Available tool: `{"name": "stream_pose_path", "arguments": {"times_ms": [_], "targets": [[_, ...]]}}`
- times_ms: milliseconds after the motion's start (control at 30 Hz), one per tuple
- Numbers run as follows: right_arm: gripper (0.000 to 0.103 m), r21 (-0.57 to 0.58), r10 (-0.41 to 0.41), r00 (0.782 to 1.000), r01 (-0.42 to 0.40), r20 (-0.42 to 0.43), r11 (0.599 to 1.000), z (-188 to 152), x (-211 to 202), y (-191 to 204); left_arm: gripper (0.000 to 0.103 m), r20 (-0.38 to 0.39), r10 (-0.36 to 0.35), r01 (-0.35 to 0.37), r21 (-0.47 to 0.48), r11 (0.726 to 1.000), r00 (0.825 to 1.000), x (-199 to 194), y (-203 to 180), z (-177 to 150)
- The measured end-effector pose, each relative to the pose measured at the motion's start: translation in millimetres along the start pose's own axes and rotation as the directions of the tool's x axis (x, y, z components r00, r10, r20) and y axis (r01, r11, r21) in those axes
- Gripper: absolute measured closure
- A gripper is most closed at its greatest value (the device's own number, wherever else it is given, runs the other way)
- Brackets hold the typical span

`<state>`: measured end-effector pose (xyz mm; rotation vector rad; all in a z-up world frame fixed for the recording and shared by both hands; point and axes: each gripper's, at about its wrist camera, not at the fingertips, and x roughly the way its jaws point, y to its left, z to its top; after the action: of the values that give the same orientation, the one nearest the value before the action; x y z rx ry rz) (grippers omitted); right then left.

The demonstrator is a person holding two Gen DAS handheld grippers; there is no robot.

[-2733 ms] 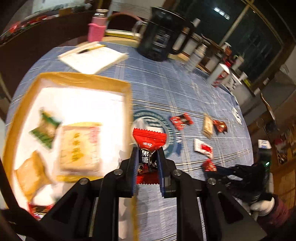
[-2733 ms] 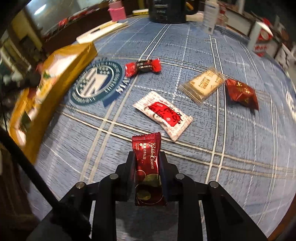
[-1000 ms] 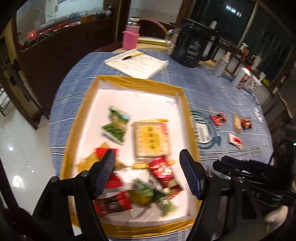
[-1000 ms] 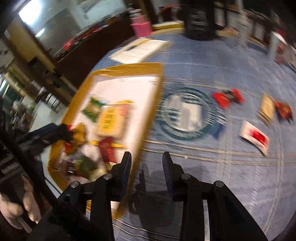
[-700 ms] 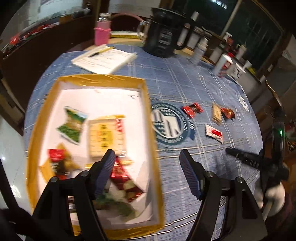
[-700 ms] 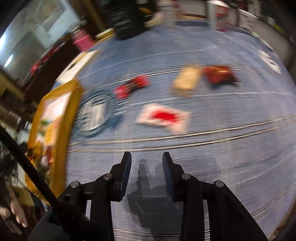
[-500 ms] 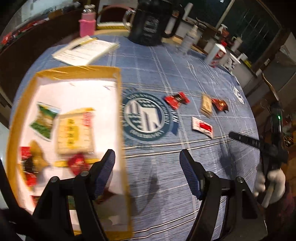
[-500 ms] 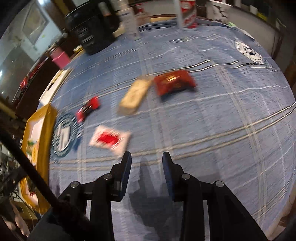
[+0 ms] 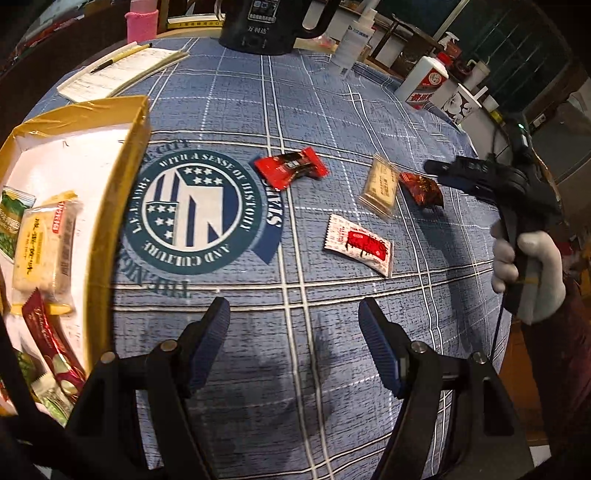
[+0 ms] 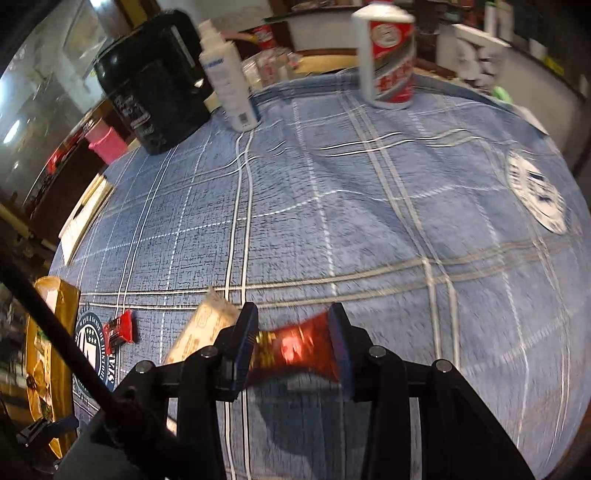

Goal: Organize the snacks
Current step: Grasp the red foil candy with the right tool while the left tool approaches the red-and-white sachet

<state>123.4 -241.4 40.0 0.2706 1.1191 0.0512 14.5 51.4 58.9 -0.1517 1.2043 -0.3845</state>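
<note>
My left gripper (image 9: 295, 328) is open and empty above the blue cloth. Ahead of it lie a red candy (image 9: 290, 168), a beige cracker pack (image 9: 380, 184), a dark red candy (image 9: 421, 188) and a white-and-red sachet (image 9: 358, 245). The gold-rimmed box (image 9: 122, 177) at left holds several snacks. My right gripper (image 10: 293, 336) is open, with its fingers on either side of the dark red candy (image 10: 295, 349) on the cloth. The cracker pack (image 10: 201, 330) lies just left of it. In the left wrist view the right gripper (image 9: 439, 171) hovers at that candy.
A black kettle (image 10: 151, 81), a white bottle (image 10: 227, 74) and a red-and-white jar (image 10: 389, 55) stand at the table's far edge. A notepad with a pen (image 9: 118, 70) and a pink cup (image 9: 142, 24) are at far left. The round table edge curves close on the right.
Both grippers dropped their candies in the box and swung right over the cloth. My right gripper has come down around the dark red candy. My left gripper moved closer to the loose snacks.
</note>
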Motion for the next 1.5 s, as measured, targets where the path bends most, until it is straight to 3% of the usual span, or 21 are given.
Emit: {"name": "stream_pose_path", "arguments": {"times_ms": [200,333,467,533,667,833,933,1033,1333,1500], "targets": [[0.064,-0.055,0.04,0.996,-0.044,-0.08,0.997,-5,13,1,0.03,0.0,0.021,-0.021,-0.025,0.999,1.0,4,-6,2],[0.065,-0.048,0.06,0.987,-0.068,-0.148,0.996,-28,5,5,0.03,0.0,0.005,-0.005,-0.037,0.999,1.0,8,-11,5],[0.065,-0.061,0.128,0.966,-0.145,-0.223,0.988,-62,-9,17,0.03,-0.005,-0.01,0.01,-0.017,1.0,1.0,12,-20,8],[0.064,-0.03,0.186,0.961,-0.196,-0.204,0.98,-72,-22,15,0.03,-0.007,-0.02,0.02,-0.008,1.0,1.0,16,-24,10],[0.055,0.07,0.18,0.98,-0.174,-0.08,0.982,-92,-54,-6,0.03,-0.008,-0.049,0.049,0.029,0.998,0.999,24,-33,21],[0.055,0.175,0.206,0.976,-0.193,-0.064,0.966,-126,-63,-18,0.03,0.002,-0.091,0.09,0.11,0.99,0.996,43,-49,56],[0.055,0.194,0.221,0.972,-0.201,-0.085,0.96,-135,-57,-12,0.031,-0.05,-0.13,0.137,0.173,0.975,0.99,65,-59,73],[0.055,0.209,0.23,0.969,-0.208,-0.088,0.956,-137,-56,-7,0.031,-0.152,-0.158,0.191,0.233,0.954,0.976,88,-66,79],[0.055,0.224,0.224,0.972,-0.203,-0.07,0.953,-129,-51,0,0.031,-0.258,-0.193,0.273,0.325,0.905,0.947,81,-75,47],[0.055,0.214,0.2,0.977,-0.18,-0.078,0.96,-118,-41,10,0.031,-0.221,-0.124,0.203,0.379,0.903,0.967,72,-83,25]]}}
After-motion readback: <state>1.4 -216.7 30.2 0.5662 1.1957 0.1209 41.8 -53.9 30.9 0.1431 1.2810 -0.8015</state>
